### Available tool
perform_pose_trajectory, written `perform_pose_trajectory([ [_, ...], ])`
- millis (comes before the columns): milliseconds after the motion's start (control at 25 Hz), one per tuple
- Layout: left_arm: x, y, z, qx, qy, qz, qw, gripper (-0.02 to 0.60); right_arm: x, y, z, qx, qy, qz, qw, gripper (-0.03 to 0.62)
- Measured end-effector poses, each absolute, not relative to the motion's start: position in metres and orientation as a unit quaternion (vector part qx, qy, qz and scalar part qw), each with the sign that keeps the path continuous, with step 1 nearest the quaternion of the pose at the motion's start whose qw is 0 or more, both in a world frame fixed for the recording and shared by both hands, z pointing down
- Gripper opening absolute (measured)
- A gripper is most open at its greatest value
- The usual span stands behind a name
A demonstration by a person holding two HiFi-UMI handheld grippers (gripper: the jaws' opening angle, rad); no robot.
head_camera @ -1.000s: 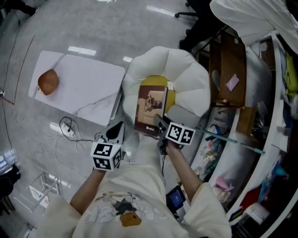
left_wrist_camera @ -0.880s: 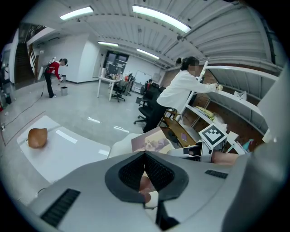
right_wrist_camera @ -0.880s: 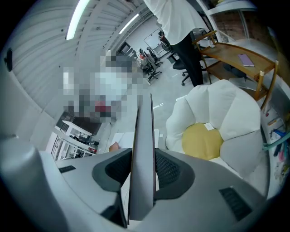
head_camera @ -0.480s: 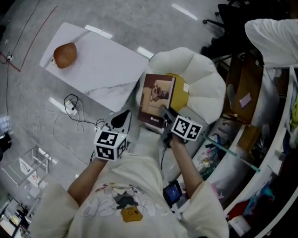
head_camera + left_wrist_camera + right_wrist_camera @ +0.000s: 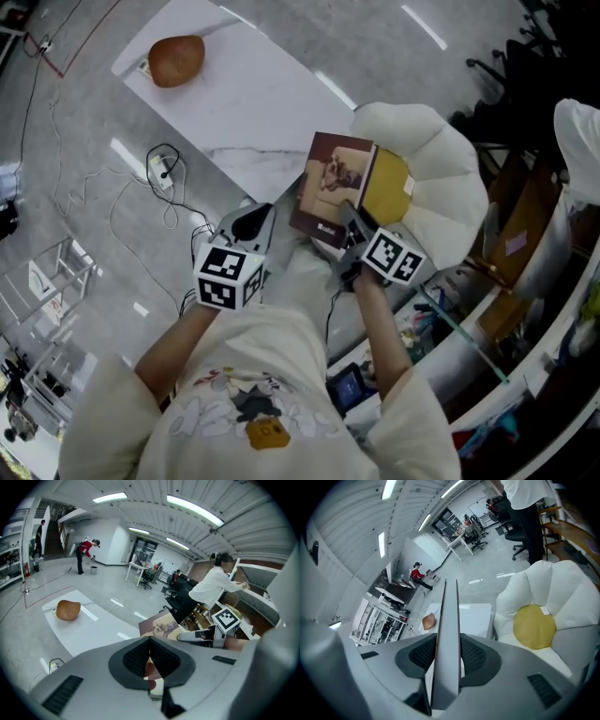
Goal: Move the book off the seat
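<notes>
This is a large open office or lab hall. A polished grey floor (image 5: 75, 234) carries loose cables (image 5: 164, 173) beside the low white tabletop (image 5: 253, 103). Strip lights (image 5: 194, 509) line the ribbed ceiling, and desks (image 5: 138, 568), office chairs (image 5: 151, 577) and cluttered shelves (image 5: 384, 620) stand beyond the tabletop.

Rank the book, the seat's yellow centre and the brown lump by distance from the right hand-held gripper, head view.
1. Book, held in the right hand-held gripper.
2. Yellow centre, just right of it.
3. Brown lump, far upper left.
</notes>
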State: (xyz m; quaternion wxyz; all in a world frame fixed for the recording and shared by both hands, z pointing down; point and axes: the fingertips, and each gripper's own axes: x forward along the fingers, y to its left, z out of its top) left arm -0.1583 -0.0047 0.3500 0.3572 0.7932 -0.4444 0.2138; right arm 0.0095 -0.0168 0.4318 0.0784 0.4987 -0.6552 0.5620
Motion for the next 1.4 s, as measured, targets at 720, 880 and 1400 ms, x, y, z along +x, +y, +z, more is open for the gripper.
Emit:
perform_pose_trajectory([
  [720,-0.263,-0.041,0.428,0.74,-0.508,0.194,0.397,0.011,-0.103,-0.076,0.491,0.441,-0.692,0.552,0.147,0.15],
  [880,-0.275,-0.045,0.451,0.731,-0.512,0.193,0.407,0.011,-0.122,-0.088,0.512,0.432,-0.695,0.553,0.154,0.15],
  [1400,-0.308,-0.066,0.512,0.704,-0.536,0.186,0.427,0.011,-0.168,-0.114,0.577,0.409,-0.699,0.558,0.178,0.15],
])
